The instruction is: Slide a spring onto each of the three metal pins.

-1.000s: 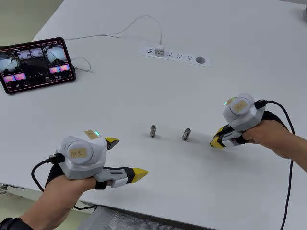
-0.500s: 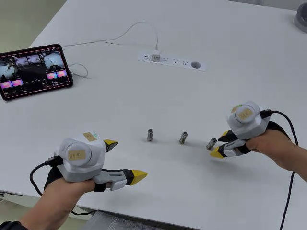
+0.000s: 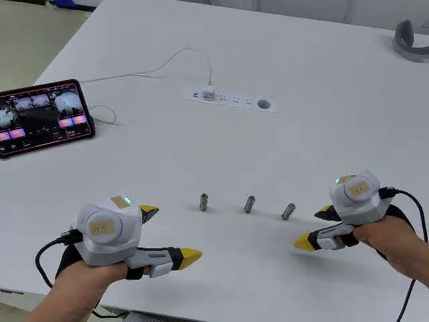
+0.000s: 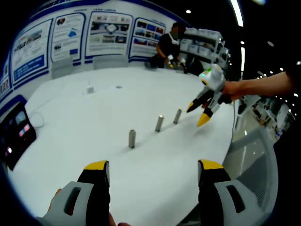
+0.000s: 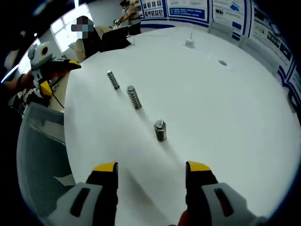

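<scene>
Three metal pins stand in a row on the white table, each wrapped in a spring: the left one (image 3: 204, 201), the middle one (image 3: 249, 204) and the right one (image 3: 288, 211). My left gripper (image 3: 169, 235) is open near the table's front edge, left of the row, with nothing between its yellow-tipped fingers. In its own view the pins (image 4: 132, 139) line up ahead of it. My right gripper (image 3: 314, 228) is open just right of the right pin, which stands close in front of it (image 5: 160, 130). Nothing sits between its fingers.
A tablet (image 3: 37, 117) lies at the far left of the table. A white power strip (image 3: 229, 100) with a plugged-in cable lies at the back centre. A grey object (image 3: 410, 37) rests at the far right corner. People stand at a distant bench (image 4: 171, 44).
My right gripper has drawn back to the right, away from the right pin, which now stands free with its spring on. The head camera has tilted, so the whole scene shifted. The left gripper held still.
</scene>
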